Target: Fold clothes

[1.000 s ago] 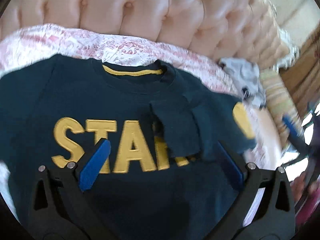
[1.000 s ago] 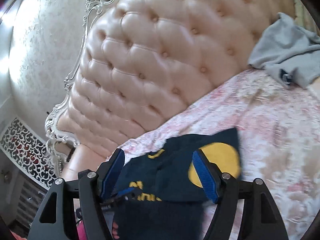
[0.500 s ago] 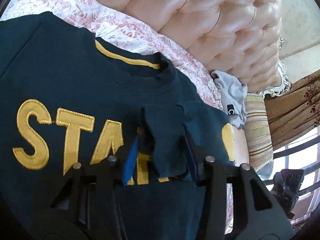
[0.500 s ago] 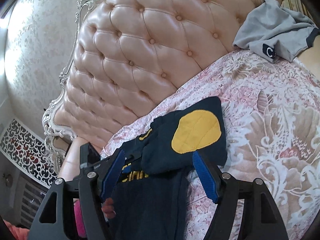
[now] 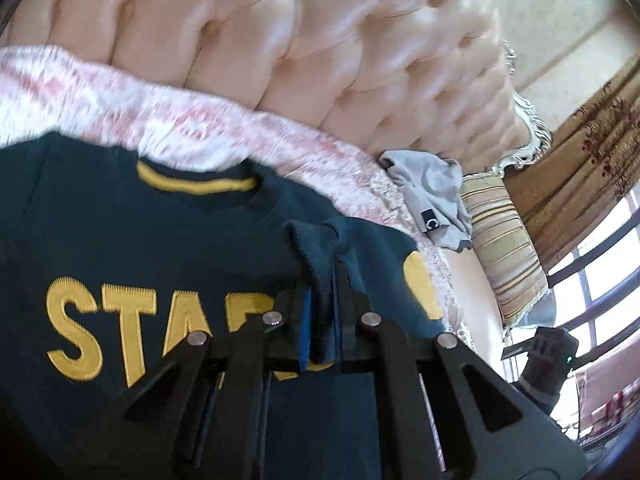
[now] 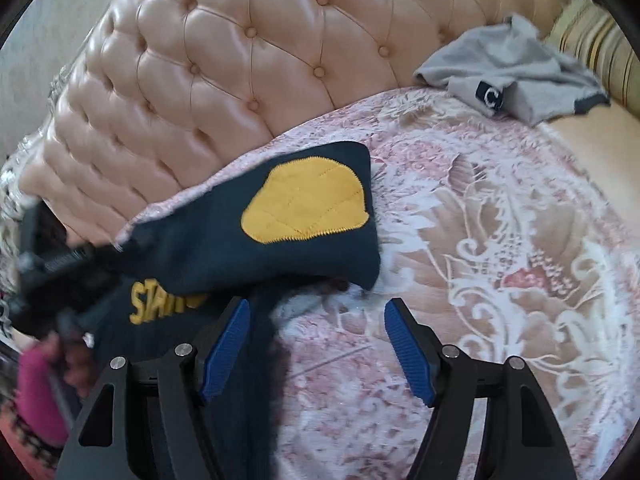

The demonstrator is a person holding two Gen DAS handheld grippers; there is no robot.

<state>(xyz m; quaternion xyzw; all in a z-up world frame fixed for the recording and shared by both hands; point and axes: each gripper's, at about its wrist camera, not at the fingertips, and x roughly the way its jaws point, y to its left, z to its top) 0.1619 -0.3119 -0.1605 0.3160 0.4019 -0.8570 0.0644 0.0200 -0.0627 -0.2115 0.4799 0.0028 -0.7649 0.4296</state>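
2 grippers: our left gripper (image 5: 320, 312), gaping 1 second ago, is now pinching the sweater (image 5: 120, 240) cuff (image 5: 316, 248) between its fingers. Our right gripper (image 6: 316, 344) is hanging unclenched and empty, sleeve (image 6: 280, 232) just beyond its fingertips. We are starting the sleeve fold.

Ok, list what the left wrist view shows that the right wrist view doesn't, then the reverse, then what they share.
Left wrist only: the left claw pinching the navy sweatshirt's cuff, its yellow-trimmed collar, brown curtains and a window.
Right wrist only: the open right claw above the floral bedspread, nothing between its pads.
Both: the sweatshirt's yellow elbow patch, grey garment, tufted headboard.
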